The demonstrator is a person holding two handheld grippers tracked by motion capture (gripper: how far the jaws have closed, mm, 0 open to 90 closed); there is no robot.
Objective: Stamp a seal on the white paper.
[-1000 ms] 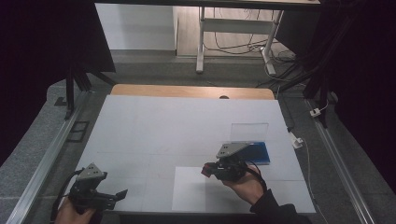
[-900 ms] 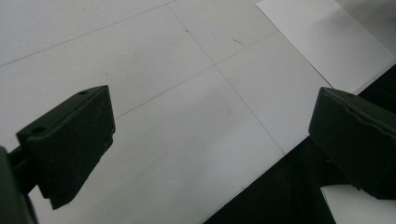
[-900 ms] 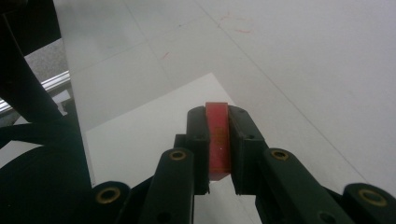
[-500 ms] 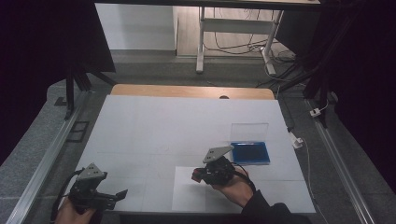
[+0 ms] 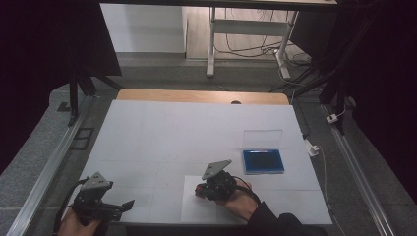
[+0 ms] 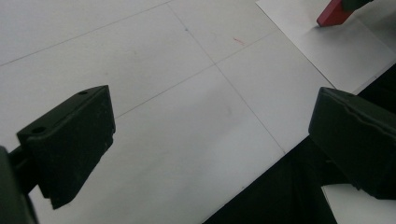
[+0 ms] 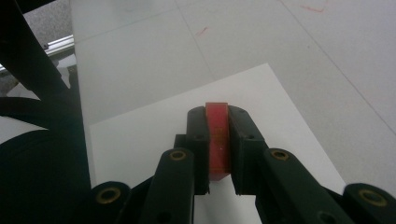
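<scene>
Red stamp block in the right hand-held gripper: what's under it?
A white sheet of paper lies below the small red rectangular stamp block, on the white table. The jaws hide the block's sides, and its underside faces away.

right gripper [image 5: 200, 189]: over white sheet [image 5: 196, 211], red block [image 5: 199, 190] at its tip | left gripper [image 5: 129, 204]: near table [image 5: 162, 132] front-left edge | blue tray [image 5: 263, 161]: right of sheet, clear lid [image 5: 262, 139] upright behind

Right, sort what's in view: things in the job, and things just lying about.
In the job:
- red stamp, clamped in the right gripper
- white paper sheet under it
- blue ink pad, lid open

Lying about:
- left gripper, open and idle
- cables on the floor
</scene>
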